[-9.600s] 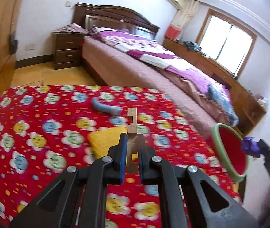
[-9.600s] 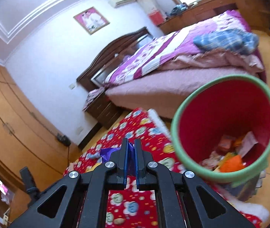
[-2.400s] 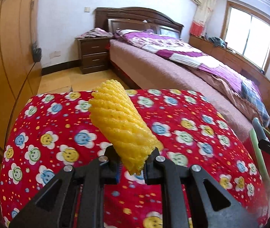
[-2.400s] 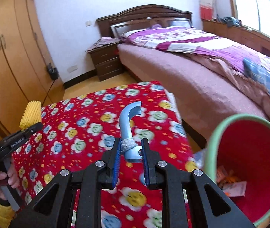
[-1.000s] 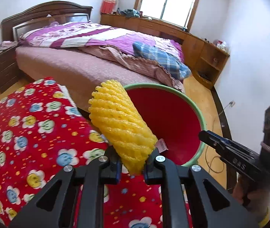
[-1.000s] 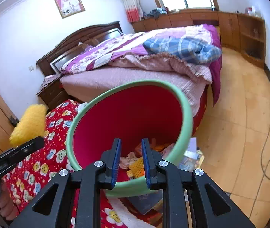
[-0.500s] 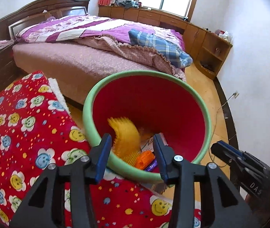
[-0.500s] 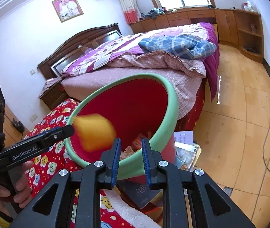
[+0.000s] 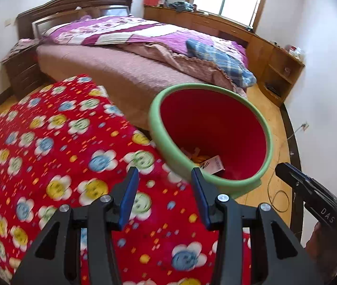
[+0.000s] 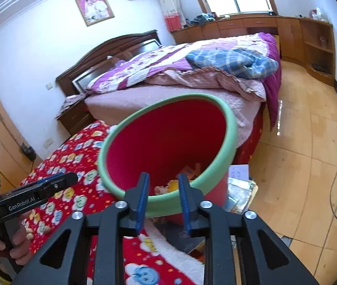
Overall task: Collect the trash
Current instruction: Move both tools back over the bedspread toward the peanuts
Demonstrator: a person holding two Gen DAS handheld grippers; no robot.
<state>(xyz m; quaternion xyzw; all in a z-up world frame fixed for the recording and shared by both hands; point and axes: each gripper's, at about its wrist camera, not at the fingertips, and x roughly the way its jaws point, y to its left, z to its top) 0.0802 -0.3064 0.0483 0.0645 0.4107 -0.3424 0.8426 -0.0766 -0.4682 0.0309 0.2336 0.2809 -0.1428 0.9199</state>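
- Bedroom with white walls, a dark wooden bed (image 9: 125, 54) under a purple quilt, and a counter (image 9: 49, 156) draped in a red fleece cloth printed with smiling flowers.
- Left hand-held gripper (image 9: 163, 190): black frame, blue pads, jaws standing apart with nothing between them, hovering over the near corner of the cloth just beside the bin.
- Right hand-held gripper (image 10: 163, 194): same build, jaws opening, nothing between them, aimed at the near rim of the bin.
- Just beyond both: a round red plastic bin with a pale green rim (image 9: 266, 142), standing on the wooden floor between counter and bed, mouth tipped toward the cameras.
- Inside the bin, at the bottom: orange and yellow scraps (image 10: 172, 186) and a white printed slip (image 9: 212, 163). So collected trash already sits there.
- Loose papers (image 10: 238, 180) on the floor against the bin's base; whether trash or not, cannot tell.
- Visible part of the cloth bare of litter.
- Step in hand, as a judgement: a drop into the bin done, both tools free.
- Next move likely calls for swinging back over the counter, or down to the floor papers, with jaws wide enough to straddle the next piece.
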